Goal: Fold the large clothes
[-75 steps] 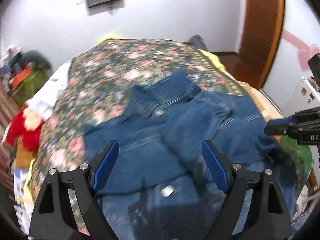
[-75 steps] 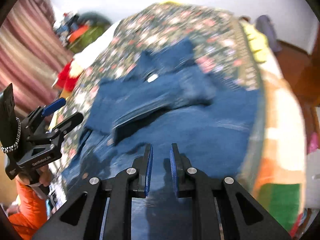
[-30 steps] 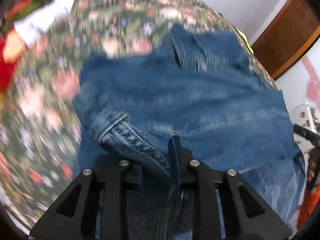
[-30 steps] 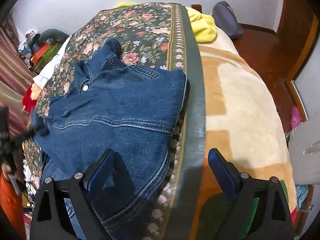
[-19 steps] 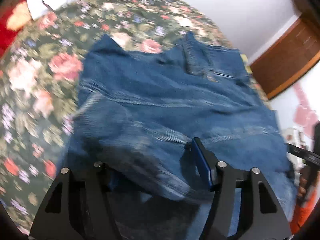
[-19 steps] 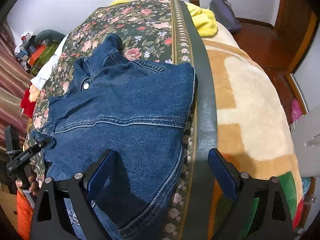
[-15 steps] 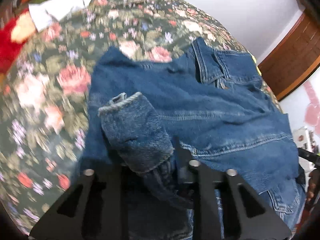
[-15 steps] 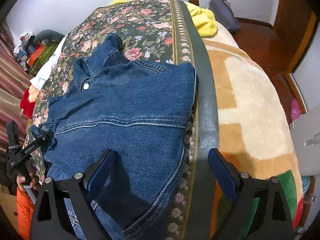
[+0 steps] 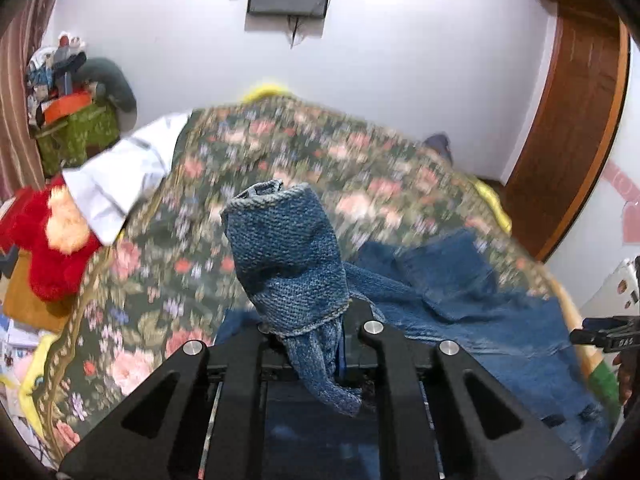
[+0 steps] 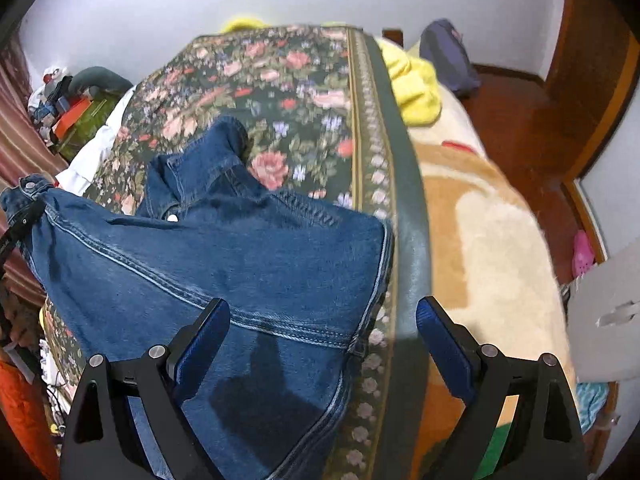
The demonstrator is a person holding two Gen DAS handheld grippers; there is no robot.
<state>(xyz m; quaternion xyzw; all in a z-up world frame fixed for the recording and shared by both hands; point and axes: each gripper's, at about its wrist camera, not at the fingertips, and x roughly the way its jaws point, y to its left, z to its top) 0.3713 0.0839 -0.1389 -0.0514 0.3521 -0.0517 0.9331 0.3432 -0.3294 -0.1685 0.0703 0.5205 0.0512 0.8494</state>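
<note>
A blue denim jacket (image 10: pixel 240 264) lies spread on the floral bedspread (image 10: pixel 288 92), collar toward the far end. My left gripper (image 9: pixel 316 320) has its jaws closing tight on one sleeve, whose cuff (image 9: pixel 284 248) stands up in front of the camera, lifted off the bed. In the right wrist view that raised cuff (image 10: pixel 28 192) shows at the left edge, with the sleeve stretched up from the jacket. My right gripper (image 10: pixel 320 344) hangs open above the jacket's near right edge and the bedspread border, with nothing gripped. The right gripper (image 9: pixel 600 336) also shows at the left view's right edge.
A beige fleece blanket (image 10: pixel 480 240) covers the bed's right side, with a yellow cloth (image 10: pixel 416 88) and a dark bag (image 10: pixel 448 56) beyond it. A red plush toy (image 9: pixel 52 248) and white cloth (image 9: pixel 120 176) sit at the left. A wooden door (image 9: pixel 572 140) stands at the right.
My left gripper closed on the sleeve and raised it off the bed, tilting upward toward the far wall. The right gripper stayed open and shifted slightly over the jacket's edge.
</note>
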